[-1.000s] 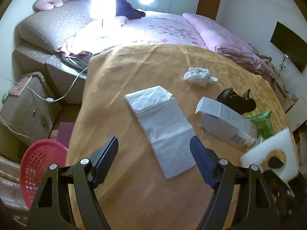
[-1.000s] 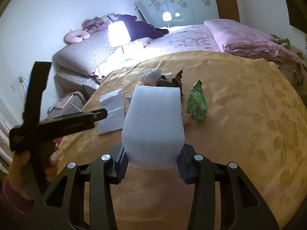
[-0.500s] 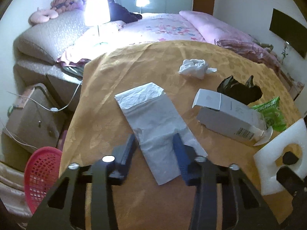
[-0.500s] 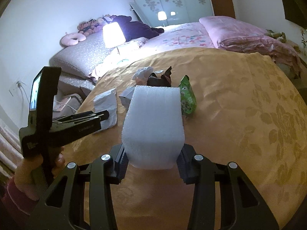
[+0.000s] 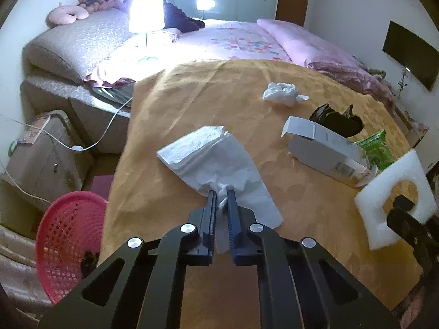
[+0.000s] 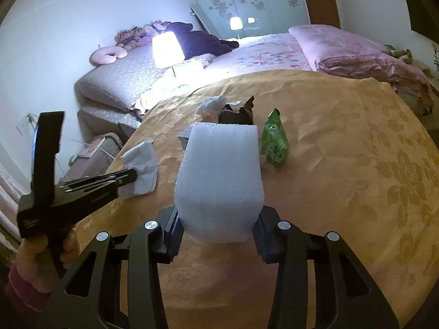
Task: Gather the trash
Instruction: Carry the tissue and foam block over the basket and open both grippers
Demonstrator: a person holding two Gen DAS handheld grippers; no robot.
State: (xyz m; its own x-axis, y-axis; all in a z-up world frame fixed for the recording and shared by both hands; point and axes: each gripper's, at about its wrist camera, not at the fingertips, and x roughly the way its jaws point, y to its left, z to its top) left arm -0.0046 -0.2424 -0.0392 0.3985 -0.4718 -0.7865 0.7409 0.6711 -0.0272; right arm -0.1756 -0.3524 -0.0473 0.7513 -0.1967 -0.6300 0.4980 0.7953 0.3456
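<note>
My left gripper [image 5: 222,200] is shut on the near end of a white paper bag [image 5: 216,159], which bunches up between the pads and lifts off the golden tablecloth [image 5: 192,101]. The right wrist view shows the same left gripper [image 6: 131,176] pinching that paper bag [image 6: 142,161]. My right gripper [image 6: 216,227] is shut on a white foam block [image 6: 219,181], held above the cloth; the block [image 5: 395,192] appears at the right edge of the left wrist view. A grey carton [image 5: 323,148], crumpled white tissue [image 5: 282,93], black bag [image 5: 337,120] and green wrapper [image 5: 376,150] lie on the table.
A red mesh basket [image 5: 68,241] stands on the floor left of the table, with something dark inside. A bed [image 5: 247,41] with pink bedding lies behind, a lit lamp [image 5: 145,16] beside it. A cable and cardboard box [image 5: 41,159] sit at the left.
My left gripper moved forward over the paper bag and its jaws closed on the near end, crumpling it. The right gripper with the foam block stayed put.
</note>
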